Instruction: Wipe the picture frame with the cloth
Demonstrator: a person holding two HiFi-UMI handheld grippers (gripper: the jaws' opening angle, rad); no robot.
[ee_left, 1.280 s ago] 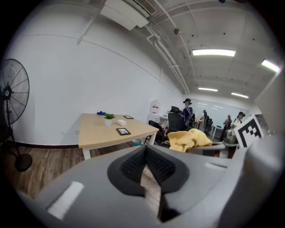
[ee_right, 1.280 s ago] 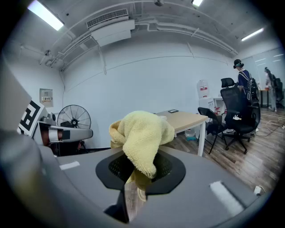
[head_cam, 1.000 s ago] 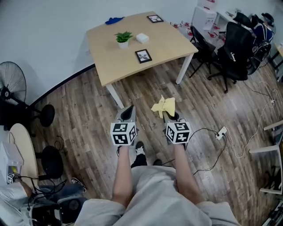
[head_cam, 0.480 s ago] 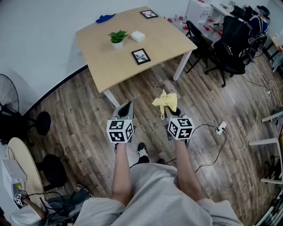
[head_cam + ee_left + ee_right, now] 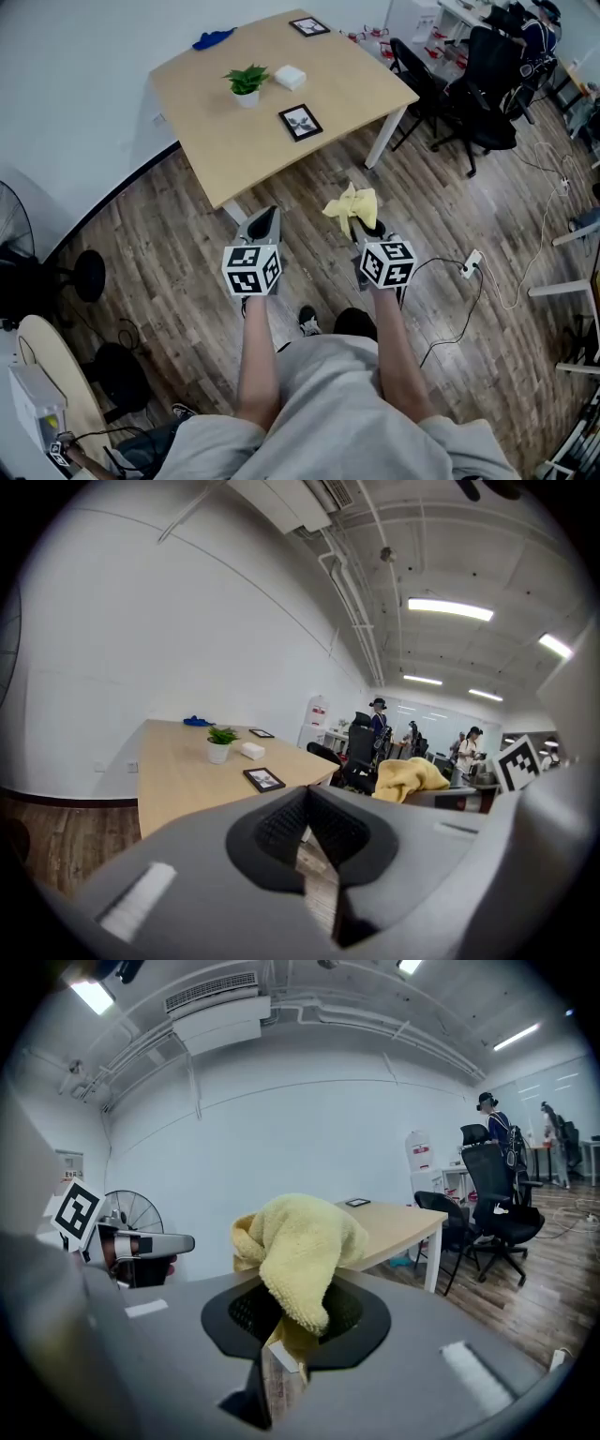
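Observation:
A black picture frame (image 5: pixel 300 122) lies flat near the front edge of the wooden table (image 5: pixel 216 141); the left gripper view also shows this picture frame (image 5: pixel 263 779). A second small frame (image 5: pixel 308 25) lies at the table's far corner. My right gripper (image 5: pixel 365 225) is shut on a crumpled yellow cloth (image 5: pixel 352 204), held over the floor short of the table. That cloth (image 5: pixel 300 1251) bulges up out of the right gripper (image 5: pixel 281 1321). My left gripper (image 5: pixel 265 217) is level with it, its jaws together and empty (image 5: pixel 306 797).
A potted plant (image 5: pixel 246 82), a white box (image 5: pixel 290 77) and a blue cloth (image 5: pixel 214 38) also sit on the table. Black office chairs (image 5: pixel 478 94) stand to the right. A power strip and cable (image 5: pixel 469 267) lie on the wood floor, and fan bases (image 5: pixel 89 277) stand to the left.
The person has stepped closer to the table, which now sits lower and further left in the head view. Both grippers keep their poses; the cloth stays held.

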